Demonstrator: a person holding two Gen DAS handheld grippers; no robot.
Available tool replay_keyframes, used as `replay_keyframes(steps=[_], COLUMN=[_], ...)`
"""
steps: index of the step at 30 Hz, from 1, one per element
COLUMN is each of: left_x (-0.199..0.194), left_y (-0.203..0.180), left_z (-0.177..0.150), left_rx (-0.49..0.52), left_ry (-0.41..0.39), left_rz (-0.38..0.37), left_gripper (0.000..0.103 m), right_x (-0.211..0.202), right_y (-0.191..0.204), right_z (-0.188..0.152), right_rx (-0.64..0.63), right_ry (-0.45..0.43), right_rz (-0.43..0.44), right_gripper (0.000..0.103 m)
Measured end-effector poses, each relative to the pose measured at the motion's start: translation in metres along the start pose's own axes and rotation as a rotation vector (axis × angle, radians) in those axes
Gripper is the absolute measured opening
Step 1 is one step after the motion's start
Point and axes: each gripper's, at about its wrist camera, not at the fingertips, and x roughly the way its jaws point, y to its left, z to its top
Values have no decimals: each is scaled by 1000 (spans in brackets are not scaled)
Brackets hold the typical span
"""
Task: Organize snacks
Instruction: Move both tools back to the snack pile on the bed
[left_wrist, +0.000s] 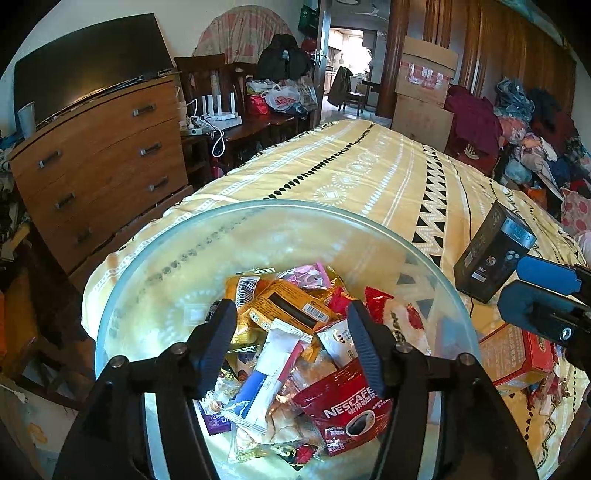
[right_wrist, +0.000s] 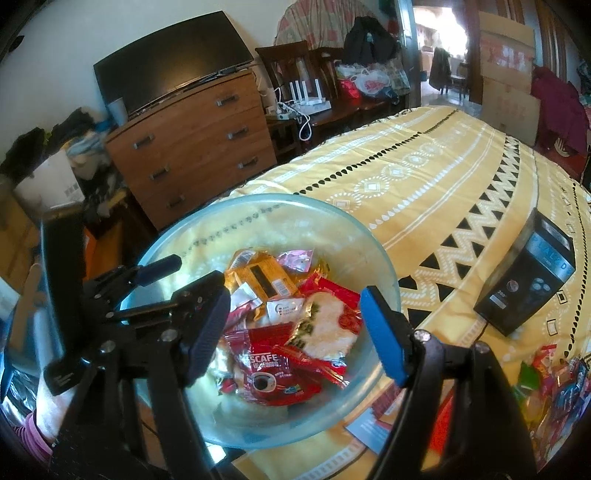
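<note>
In the left wrist view, our left claw (left_wrist: 291, 343) hangs low in the middle of the frame, right over the glass bowl (left_wrist: 122, 280). Its two black fingers are spread apart and pinch nothing. Under them lies a heap of snack packets (left_wrist: 280, 325). The bowl sits on a bed with a yellow patterned cover (left_wrist: 369, 173). We can read "NESCAFE" on a red sachet (left_wrist: 343, 410) at the bottom of the heap. At the right edge our right claw (left_wrist: 543, 291) pokes in with its blue pads. Behind it stands a dark box (left_wrist: 487, 254) with pale letters too blurry for us to read. A red and orange box (left_wrist: 517, 358) lies lower right.

In the right wrist view, our right claw (right_wrist: 295, 332) is also spread wide and holds nothing. It hovers over the same bowl (right_wrist: 388, 280). The red sachet (right_wrist: 273, 373) shows "SCAFE" here. Our left claw (right_wrist: 155, 273) is at the left.

We think much of the job is done, since many snacks are already in the bowl. Some are still left. A small pile of bright packets (right_wrist: 554, 380) waits on the bed at the lower right, well apart from the bowl.
</note>
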Motion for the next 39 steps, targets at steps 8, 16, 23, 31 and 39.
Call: replay_keyframes(steps=[8,16,23,31,39], left_x=[-5,-30,-81,-111,-73], left_y=[-4,-27,-91,-203,-353], left_z=[0,-2,-16,-43,-128], left_rx=[12,31,152,342,657], left_ry=[-11,-77,-282,-300,-61], left_rz=[9,-8,-22,-292,-653], left_gripper=[63,64,90,90,90], right_x=[-15,-56,-107,-153,-191], right_y=[-4,-9,-32,-79,-164], right_z=[-4,-25,-81,-177,-293], right_rx=[6,16,96,182,494], right_ry=[-35,-132,-230,-252,-89], right_rz=[-12,-3,-73,-190,-338], right_gripper=[78,78,78,90,85])
